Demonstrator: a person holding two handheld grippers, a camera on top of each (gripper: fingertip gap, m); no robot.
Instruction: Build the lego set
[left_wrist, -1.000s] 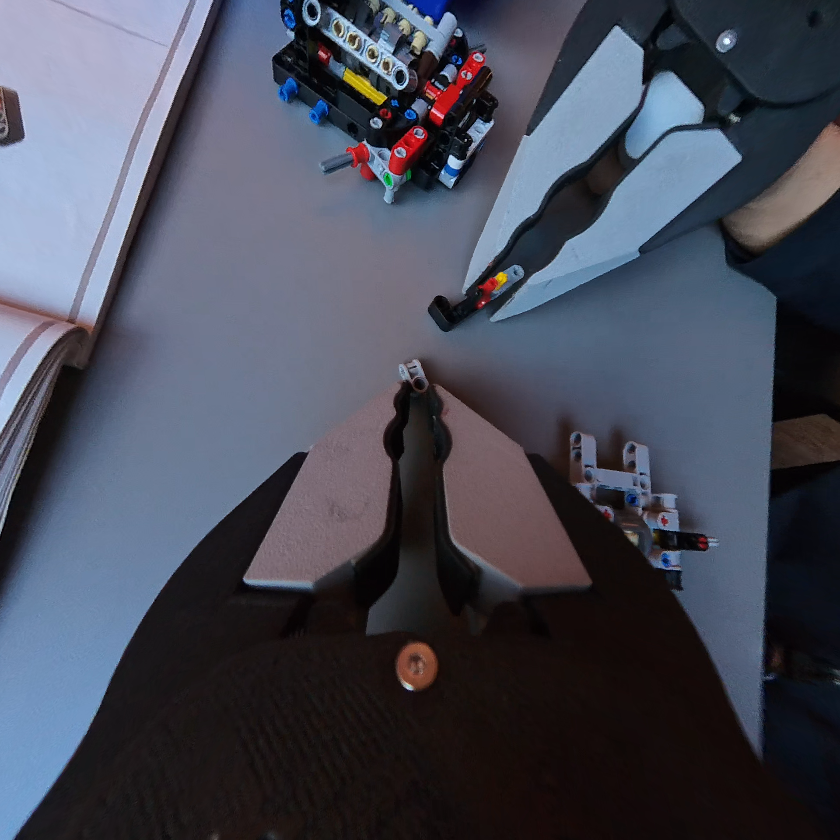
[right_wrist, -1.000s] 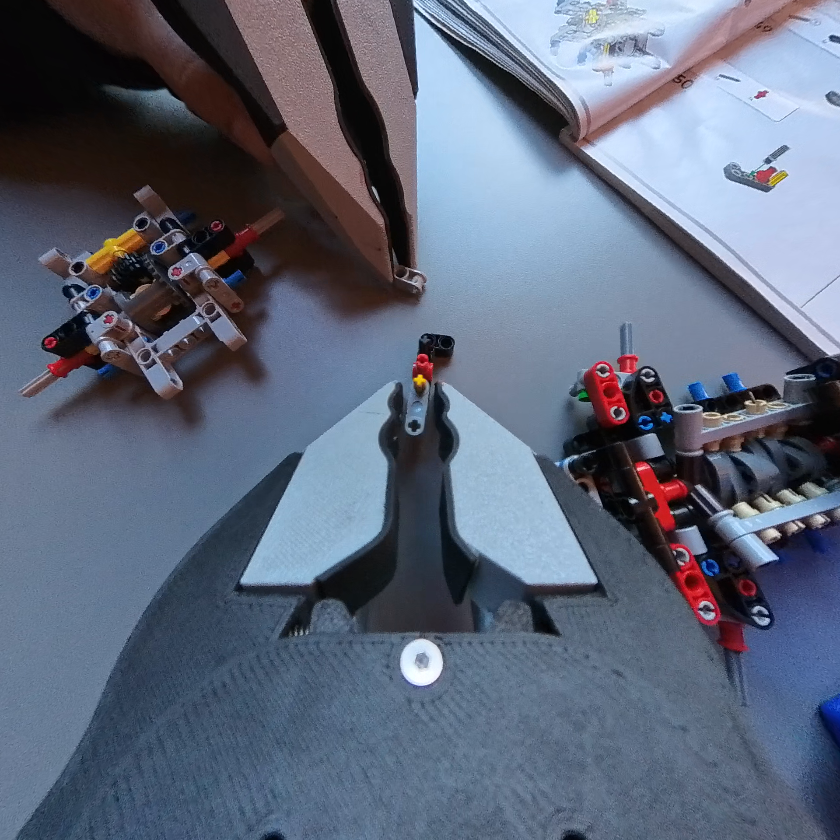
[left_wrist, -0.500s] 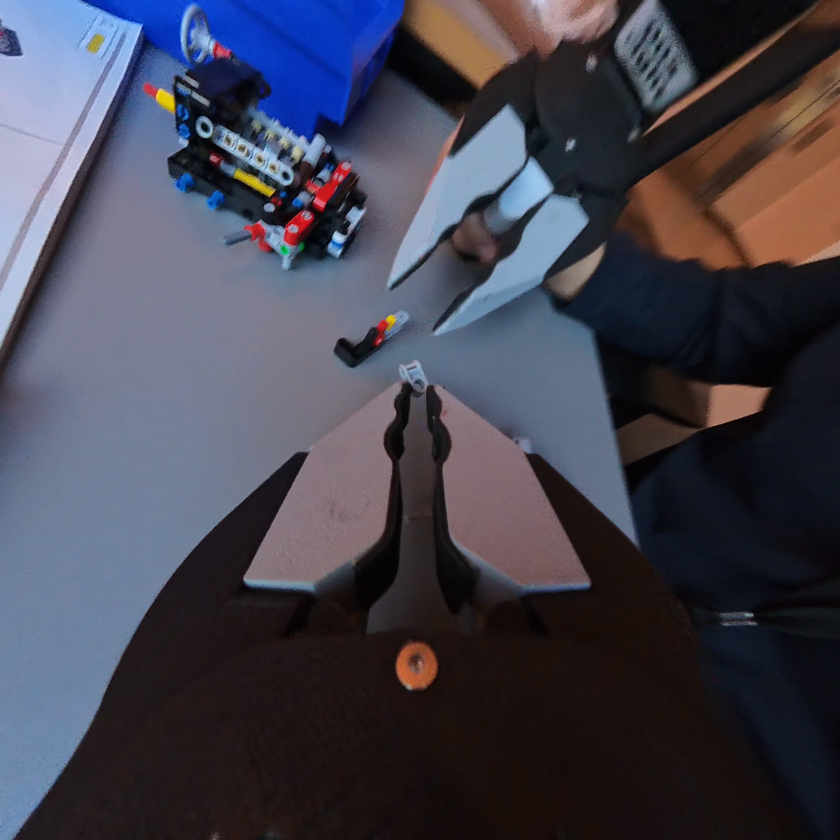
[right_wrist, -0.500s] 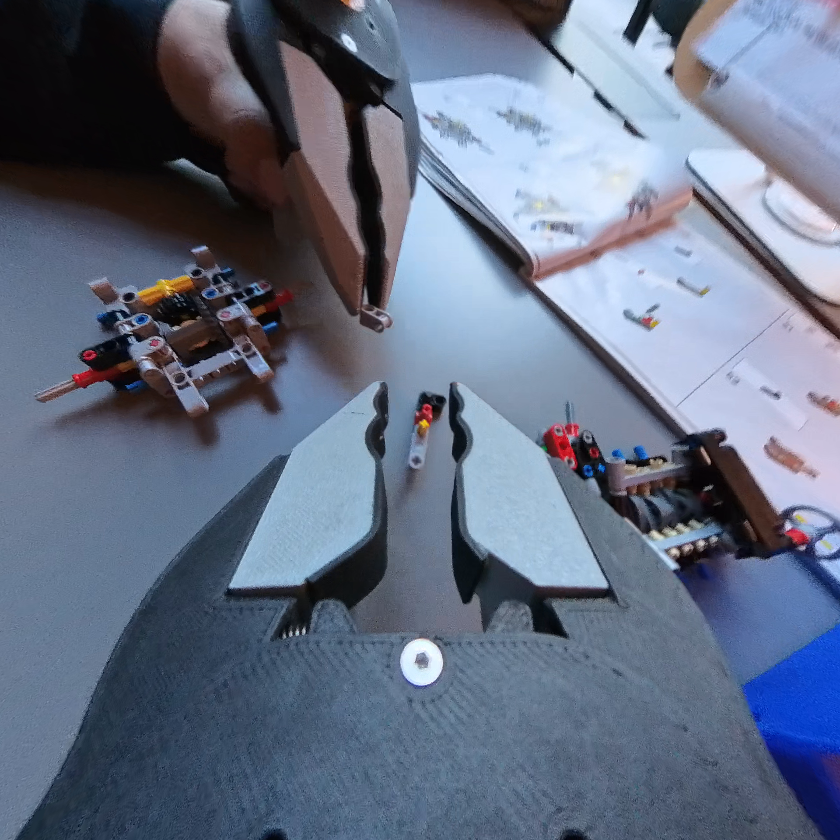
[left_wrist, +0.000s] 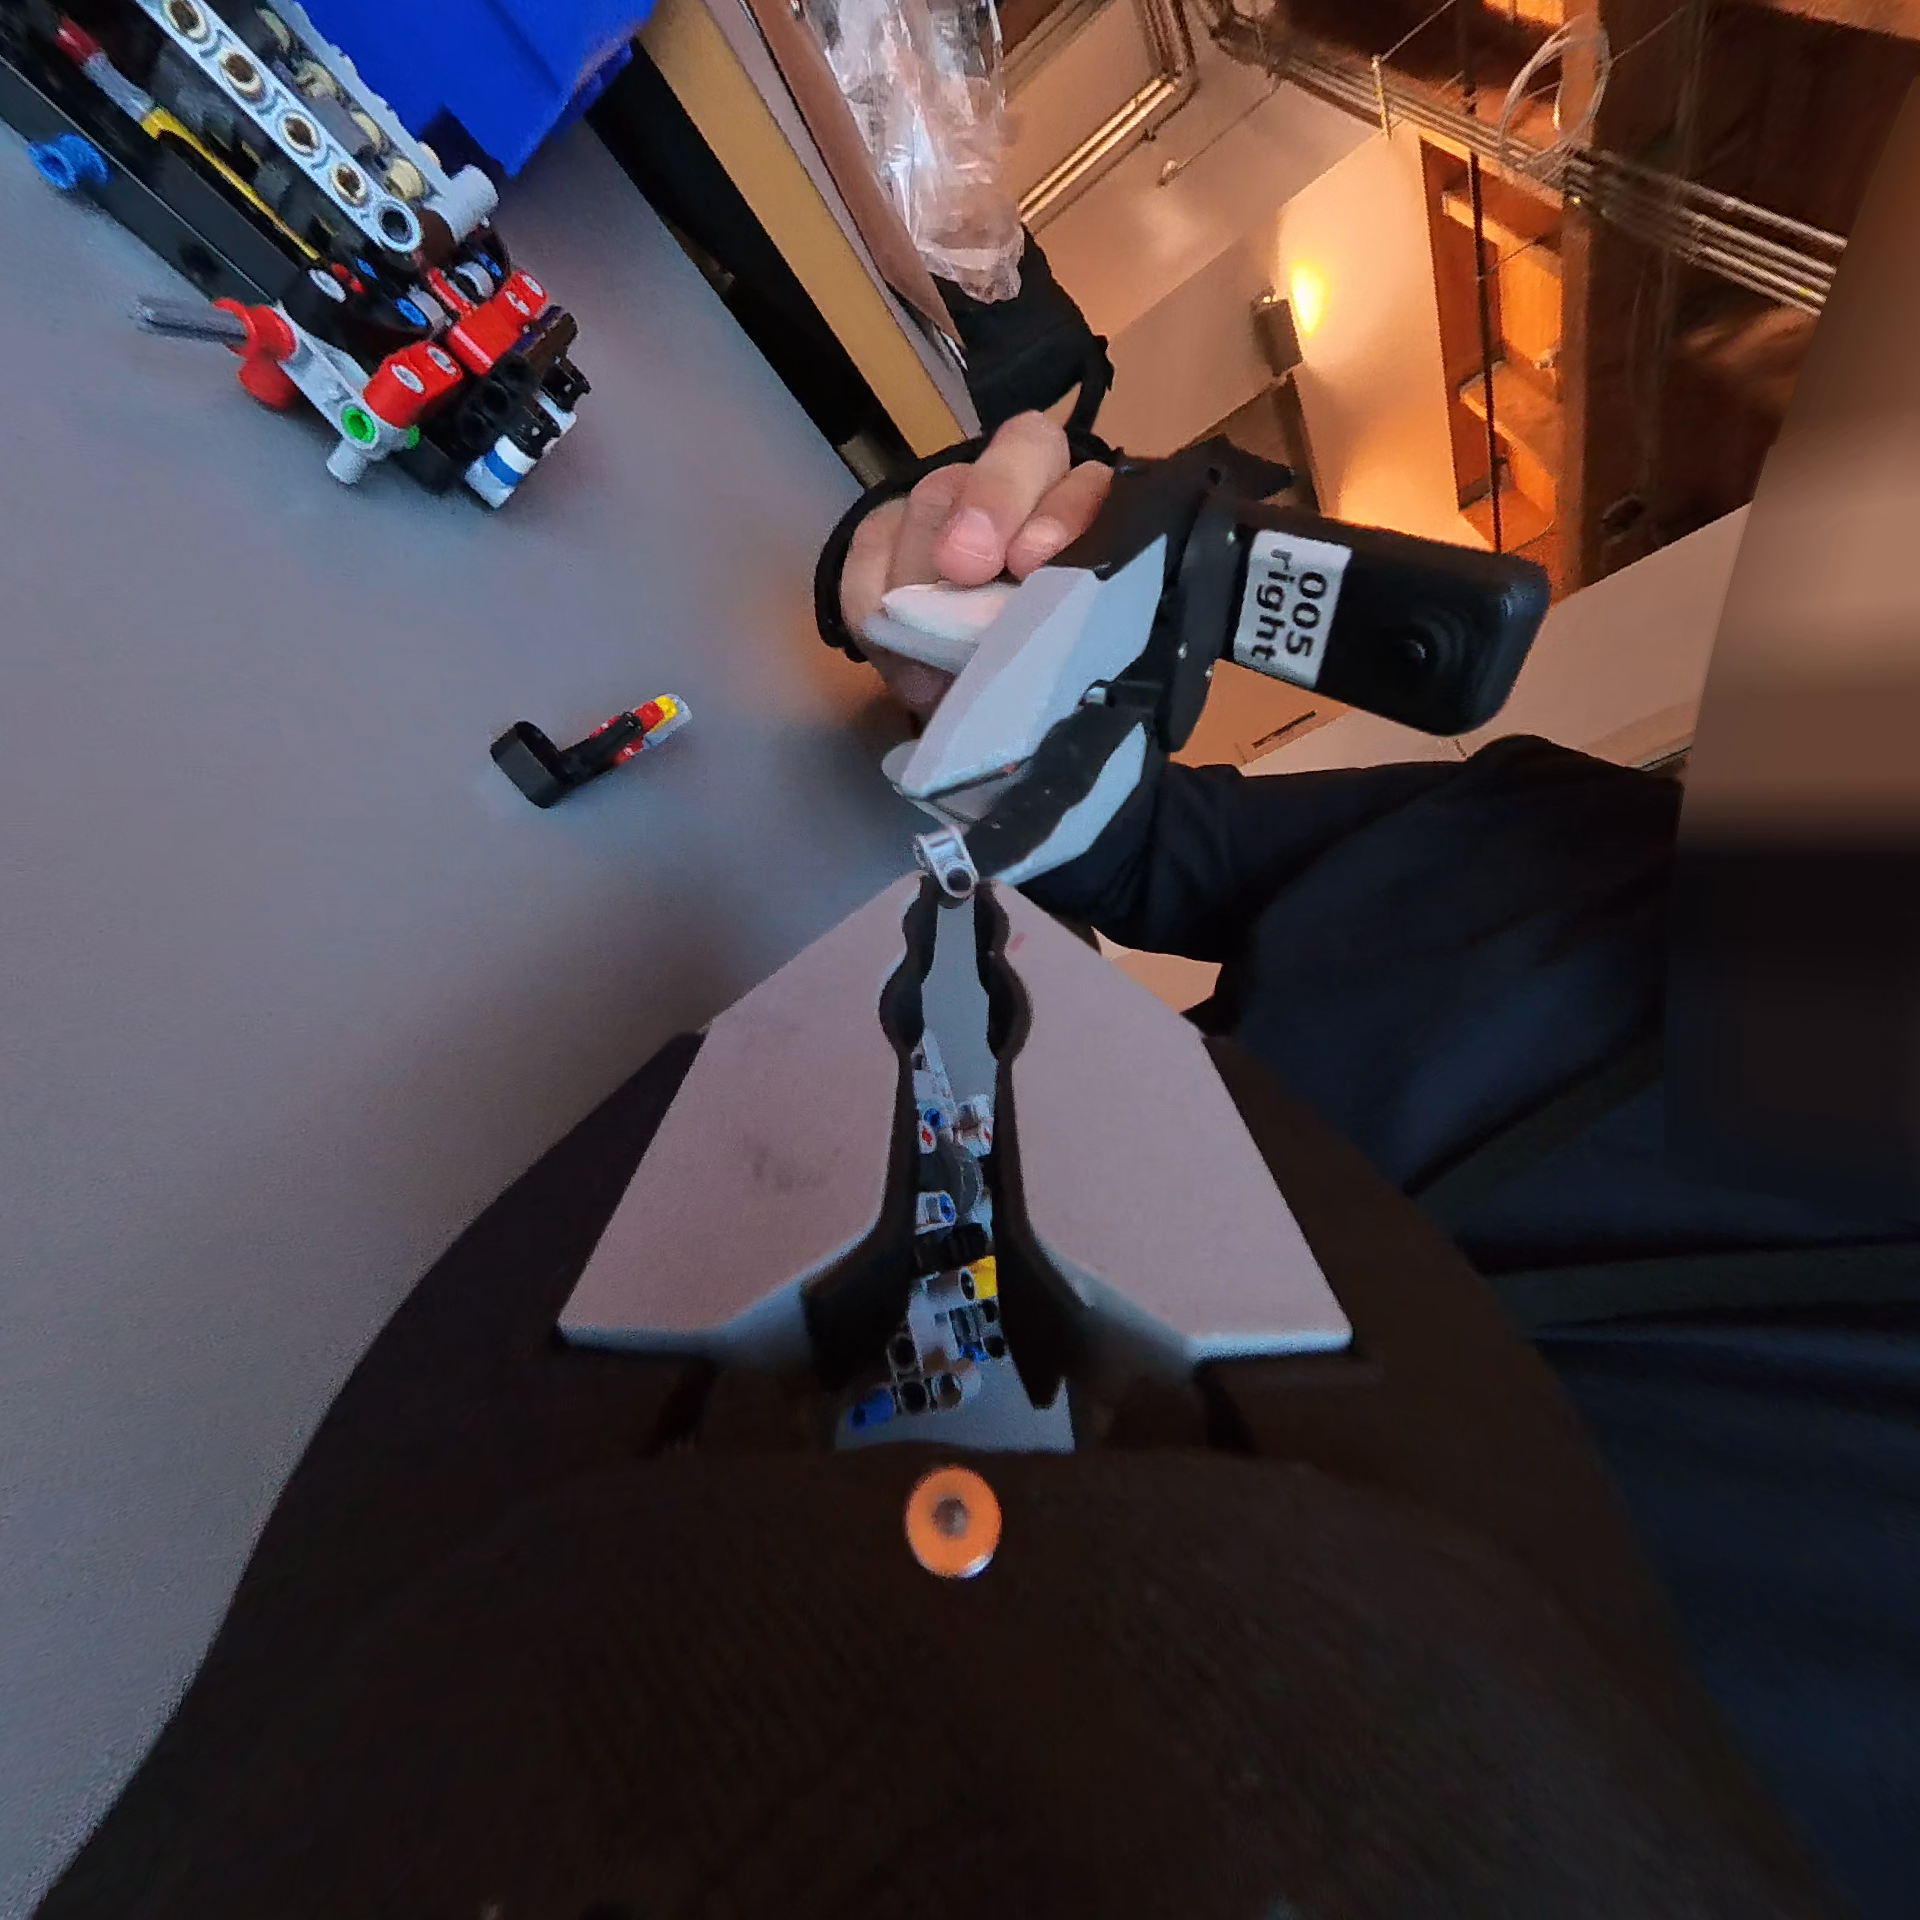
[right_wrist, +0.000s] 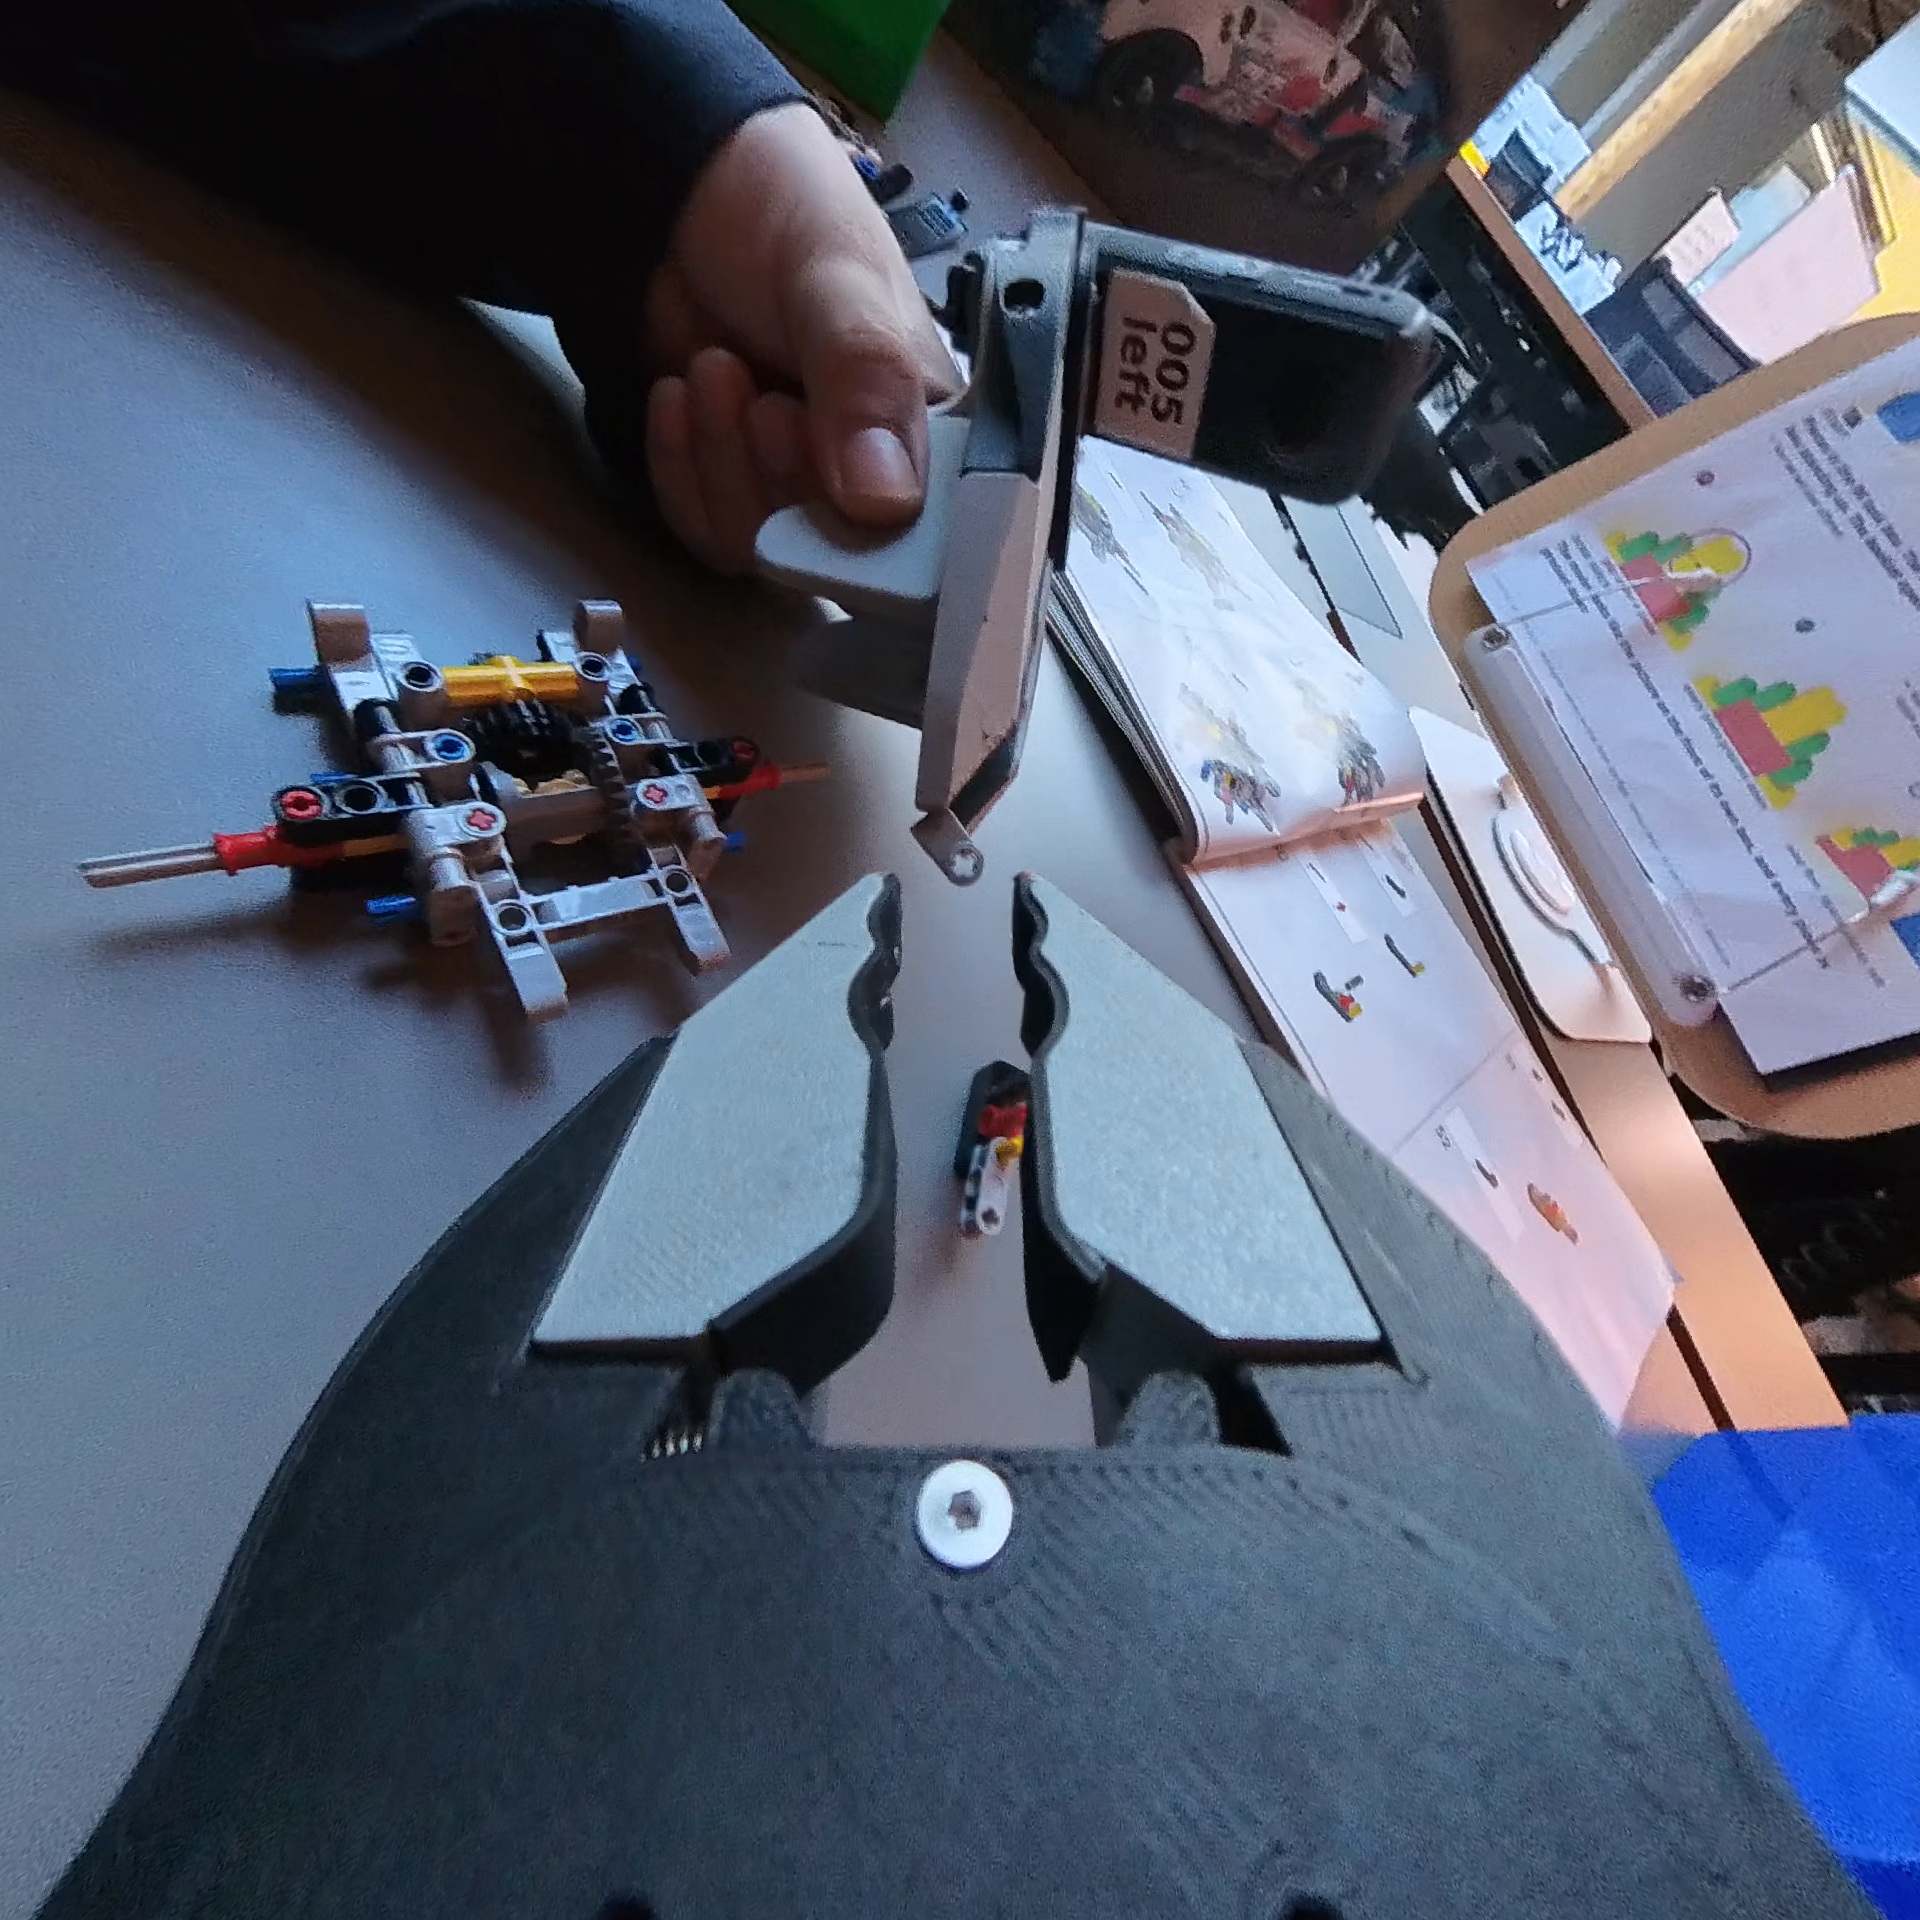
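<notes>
Both grippers have lifted off the table (left_wrist: 260, 935) since a second ago and now face each other in the air. The right gripper (right_wrist: 956, 894) has let go of the small black, red and yellow assembly (left_wrist: 587, 748), which lies alone on the table; its jaws stand apart, empty. The left gripper (left_wrist: 951, 899) still pinches the small grey connector (left_wrist: 945, 862) at its tips, now held just before the open right jaws

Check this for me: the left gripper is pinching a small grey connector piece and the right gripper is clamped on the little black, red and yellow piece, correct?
Not quite. The right gripper is open and holds nothing; the black, red and yellow piece lies on the table, as the right wrist view shows. The left gripper does pinch the grey connector.
</notes>
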